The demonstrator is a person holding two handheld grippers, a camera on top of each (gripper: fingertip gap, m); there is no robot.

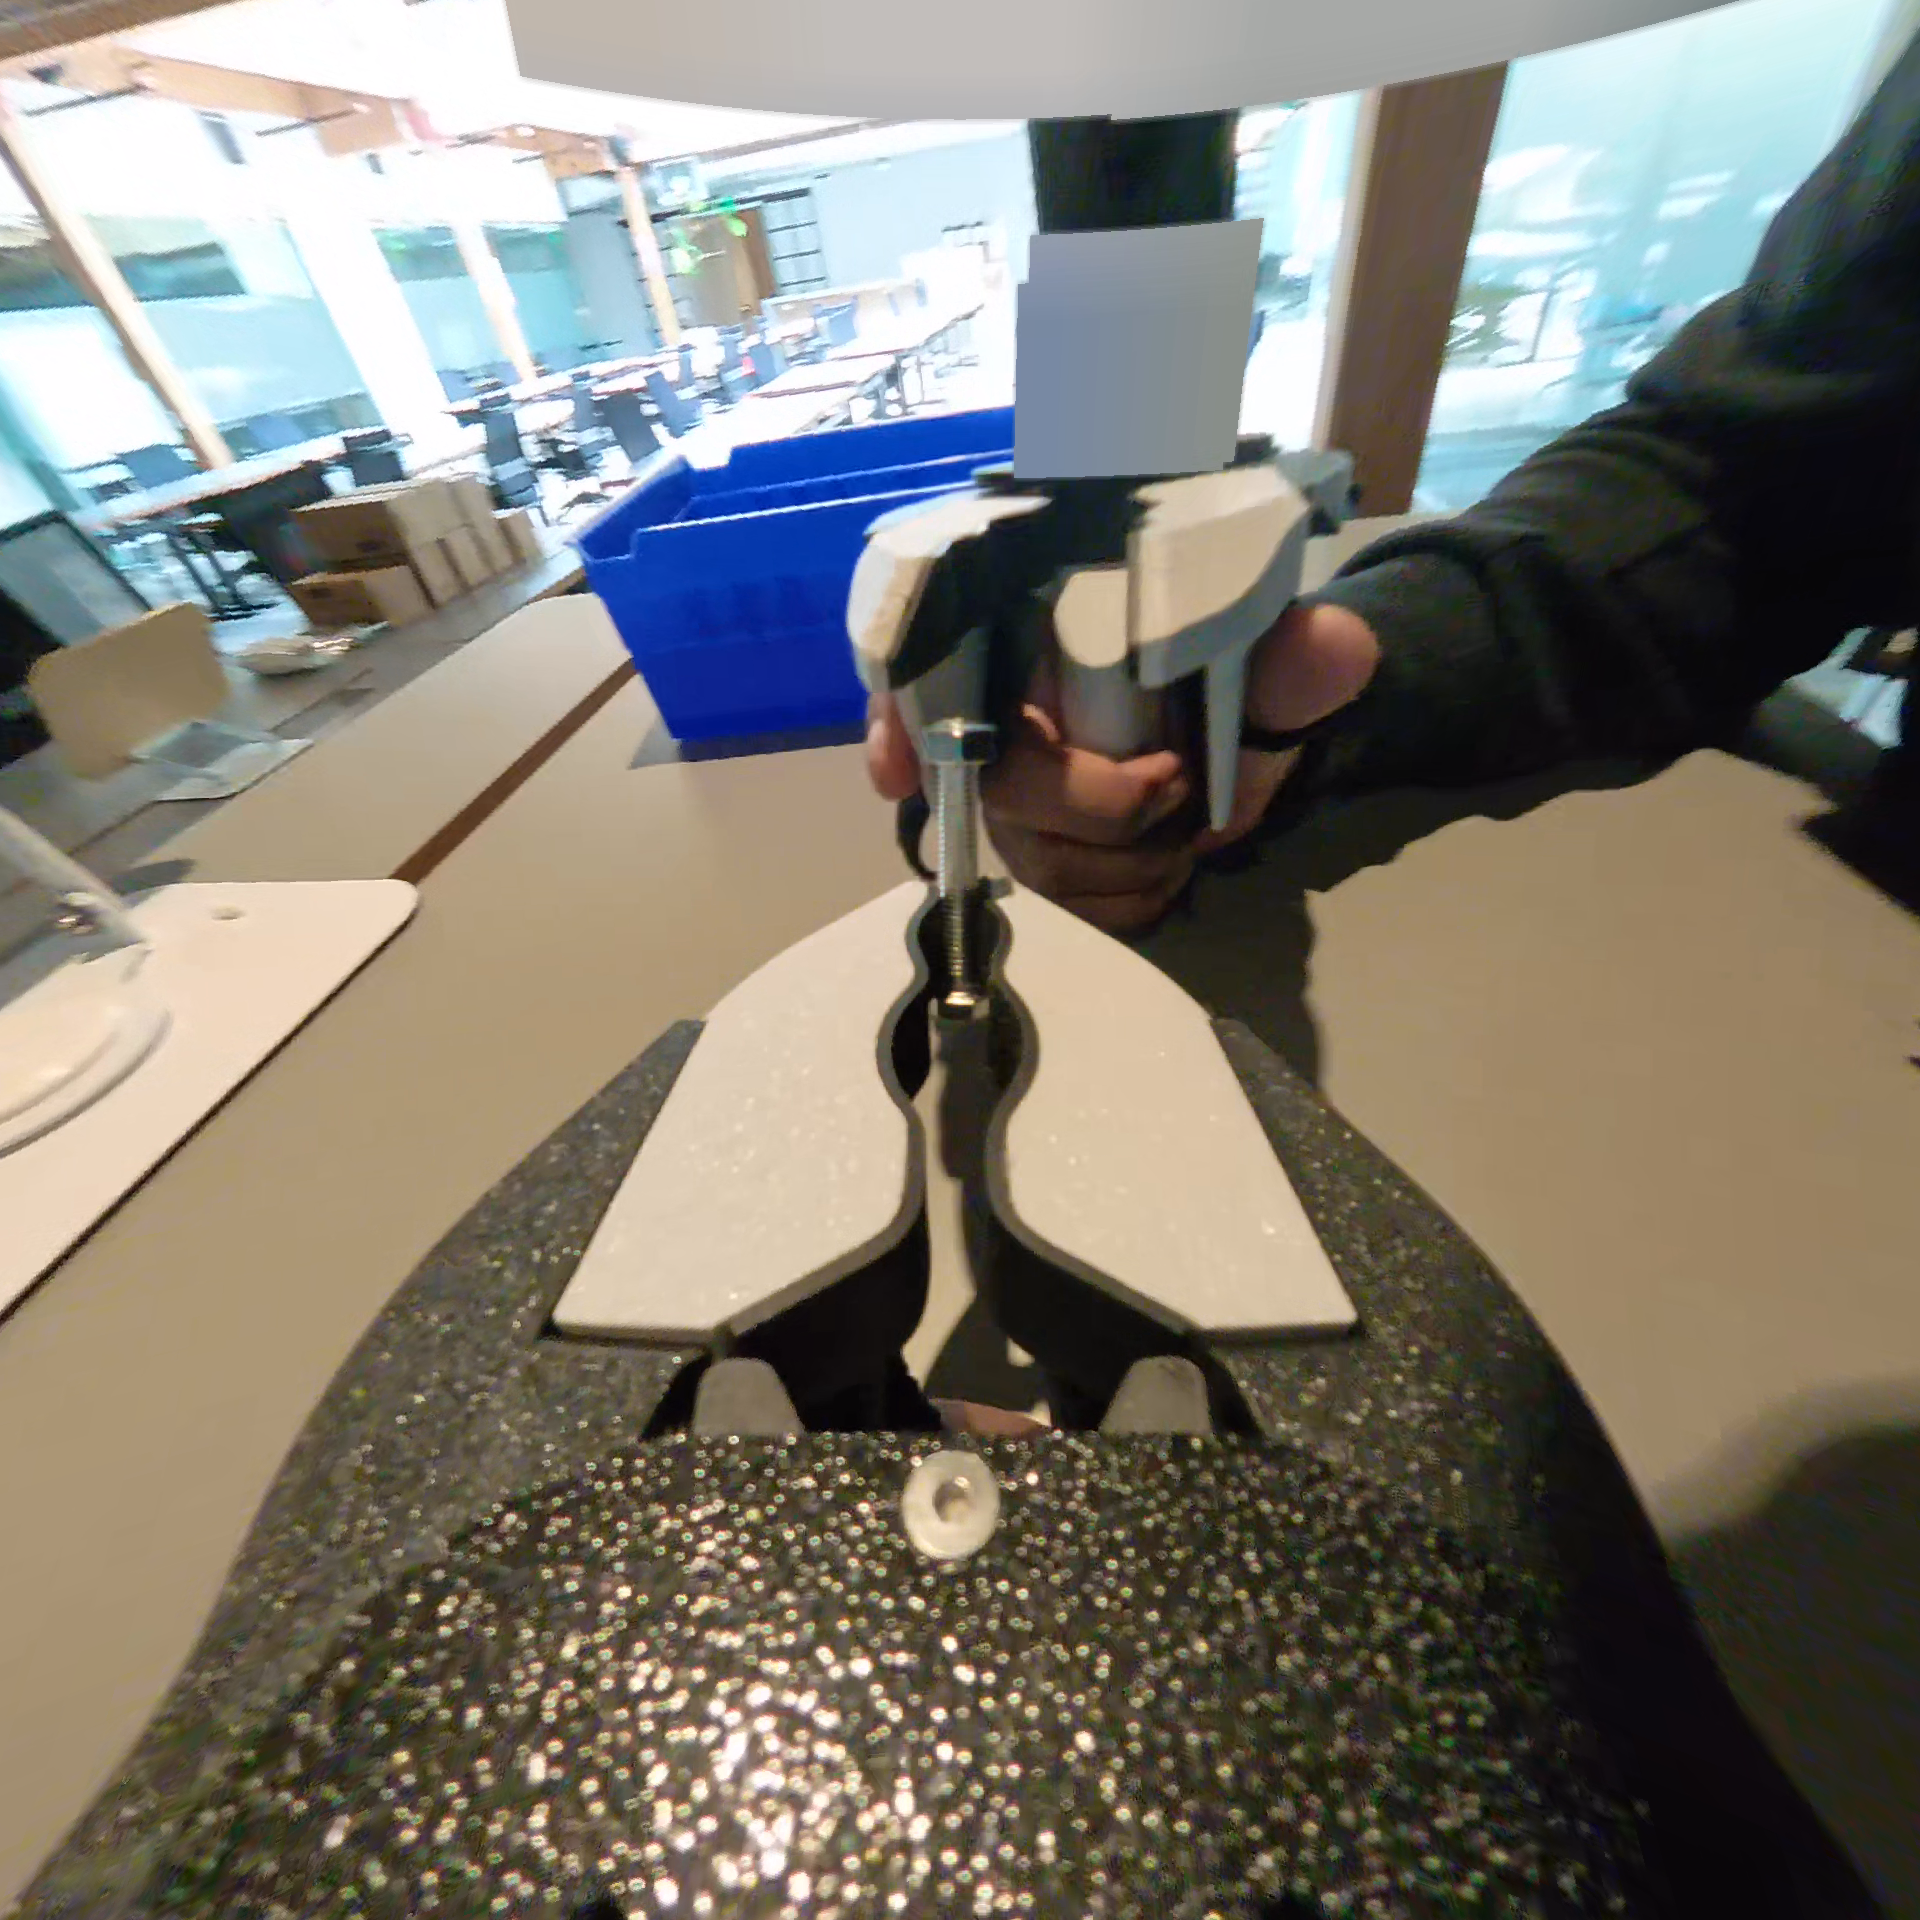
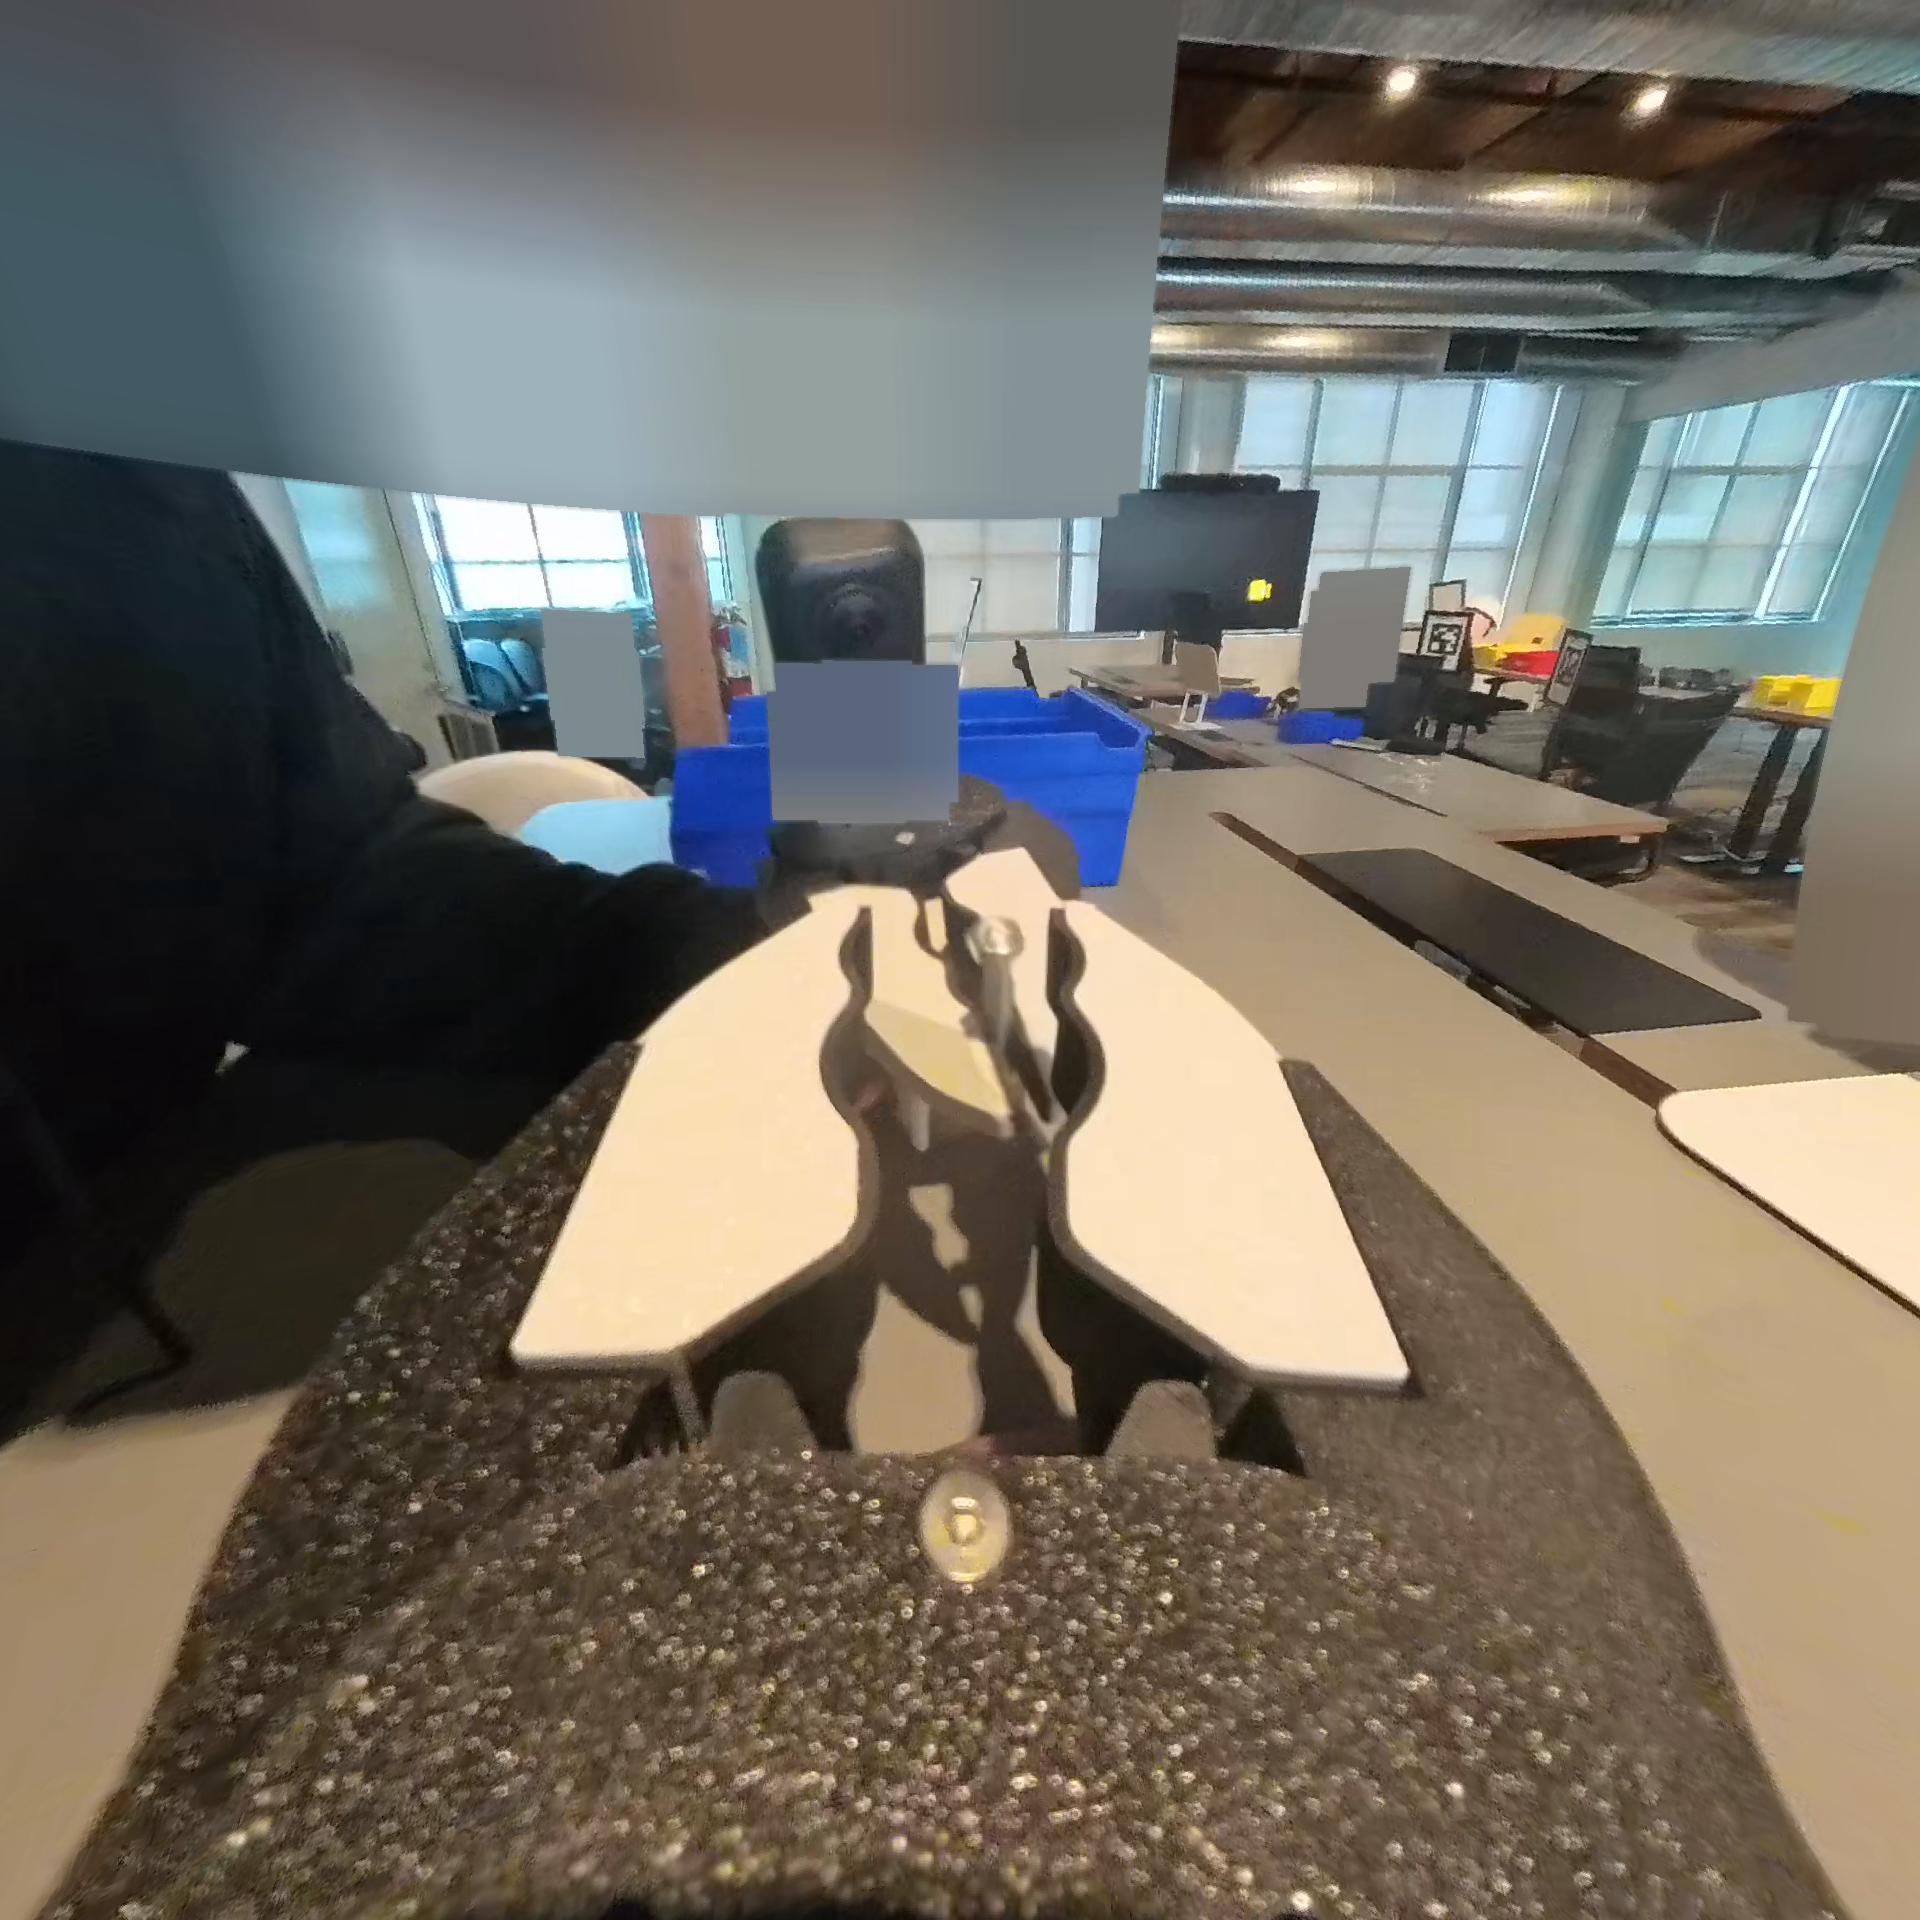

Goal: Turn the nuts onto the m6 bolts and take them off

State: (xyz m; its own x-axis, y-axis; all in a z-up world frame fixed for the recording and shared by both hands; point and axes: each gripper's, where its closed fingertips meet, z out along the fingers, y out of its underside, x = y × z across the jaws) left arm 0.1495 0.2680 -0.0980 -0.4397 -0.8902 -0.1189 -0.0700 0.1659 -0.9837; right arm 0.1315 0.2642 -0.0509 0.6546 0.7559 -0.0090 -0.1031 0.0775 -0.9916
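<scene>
Your left gripper [image 1: 961,935] was clamped on the head end of the bolt [image 1: 954,831] above the table [image 1: 1558,1039], while your right gripper [image 1: 961,743], fingers parted in its own view, met the nut [image 1: 958,742] at the far end.

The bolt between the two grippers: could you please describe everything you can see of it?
The bolt is a slim, shiny metal one, threaded along its whole visible length. It stands roughly upright in the left wrist view. The left gripper is shut on its lower part, near a hex piece. A nut sits at its top, where the right gripper meets it.
</scene>
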